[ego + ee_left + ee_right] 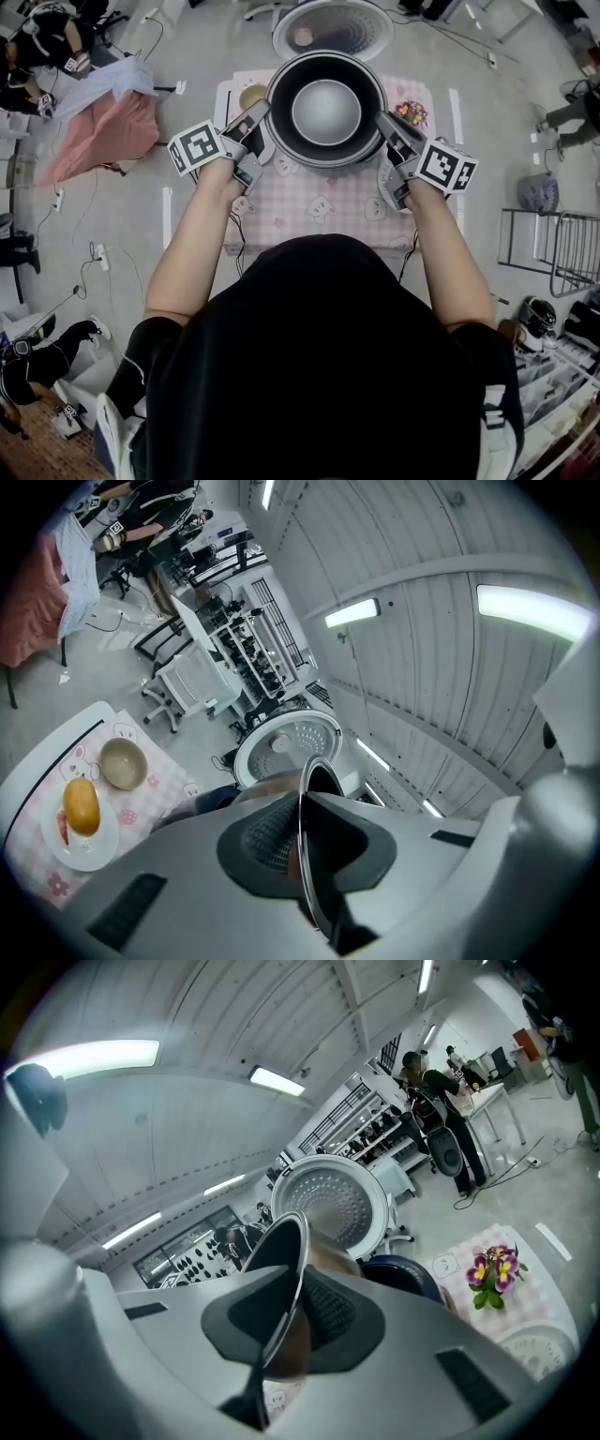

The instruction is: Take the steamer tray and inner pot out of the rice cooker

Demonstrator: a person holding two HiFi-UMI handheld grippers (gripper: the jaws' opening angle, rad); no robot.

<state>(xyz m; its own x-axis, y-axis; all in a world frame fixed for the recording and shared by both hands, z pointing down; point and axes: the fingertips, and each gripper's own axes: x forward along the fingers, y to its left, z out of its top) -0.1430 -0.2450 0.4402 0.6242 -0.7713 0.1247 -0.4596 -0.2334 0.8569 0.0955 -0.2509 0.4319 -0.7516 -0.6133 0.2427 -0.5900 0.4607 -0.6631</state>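
The inner pot (326, 112), dark-walled with a silvery bottom, hangs between both grippers above the pink checked table (319, 202). My left gripper (265, 111) is shut on its left rim and my right gripper (382, 120) is shut on its right rim. In the left gripper view the thin metal rim (319, 775) runs edge-on between the pads of the left gripper (302, 841). The right gripper (286, 1312) pinches the rim (281, 1241) the same way. The cooker's dark blue body (403, 1274) shows just beyond the pot. A white perforated round piece (539, 1349), apparently the steamer tray, lies on the table at the right.
The cooker's open lid (333, 28) stands up behind the pot. A tan bowl (124, 761) and a plate with an orange bun (82, 808) sit on the table's left side. Purple and yellow flowers (494, 1274) stand at its right. Chairs, racks and people ring the table.
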